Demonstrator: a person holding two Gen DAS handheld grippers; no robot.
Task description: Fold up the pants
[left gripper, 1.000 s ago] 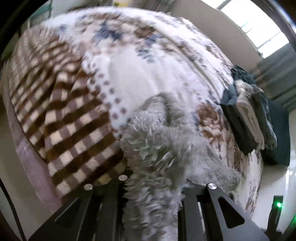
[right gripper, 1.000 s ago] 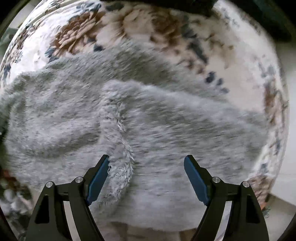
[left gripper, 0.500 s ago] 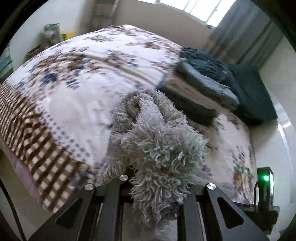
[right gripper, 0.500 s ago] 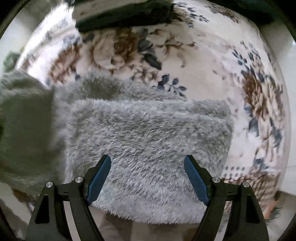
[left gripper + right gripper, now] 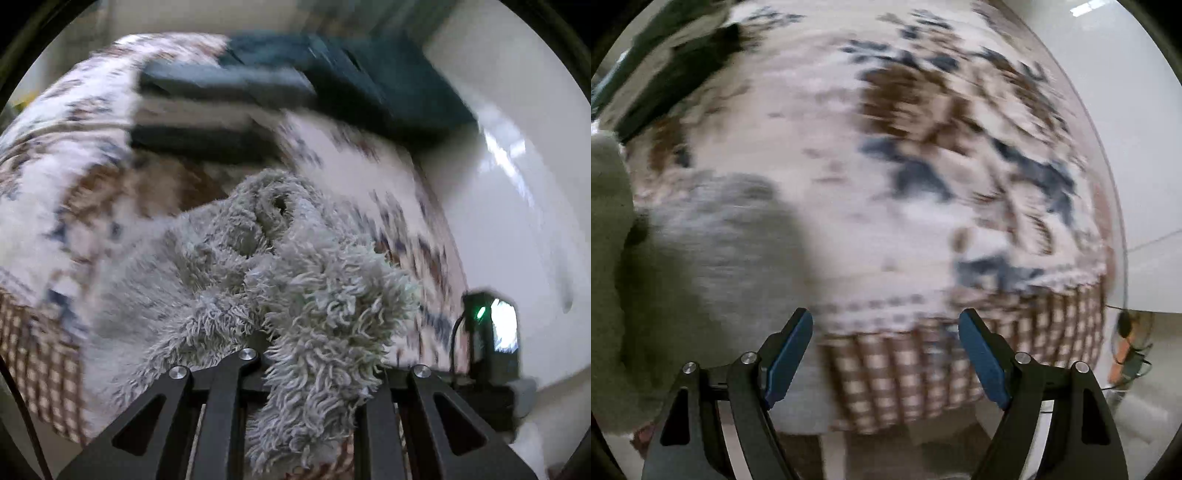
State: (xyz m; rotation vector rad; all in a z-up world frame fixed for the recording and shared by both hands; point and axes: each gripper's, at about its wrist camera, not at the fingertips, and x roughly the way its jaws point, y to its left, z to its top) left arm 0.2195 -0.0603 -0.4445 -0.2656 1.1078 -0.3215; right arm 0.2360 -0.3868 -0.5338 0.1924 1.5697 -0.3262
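- The left gripper (image 5: 310, 373) is clamped on a bunched fold of the shaggy grey pants (image 5: 295, 280); its fingertips are buried in the pile and cannot be seen.
- The right gripper (image 5: 886, 354) stands wide apart with nothing between its blue pads (image 5: 982, 365).
- From the right wrist, the pants (image 5: 713, 236) are only a blurred grey mass to the left of the jaws, cut off by the frame edge.
- The floral bedspread (image 5: 923, 147) below is smeared; its checked border (image 5: 923, 369) lies just beyond the pads.
- Only the left wrist shows the stack of folded dark clothes (image 5: 229, 110) ahead of the gripper, its layers streaked by blur.
- A small black device with a green light (image 5: 487, 332) sits right of the left gripper.
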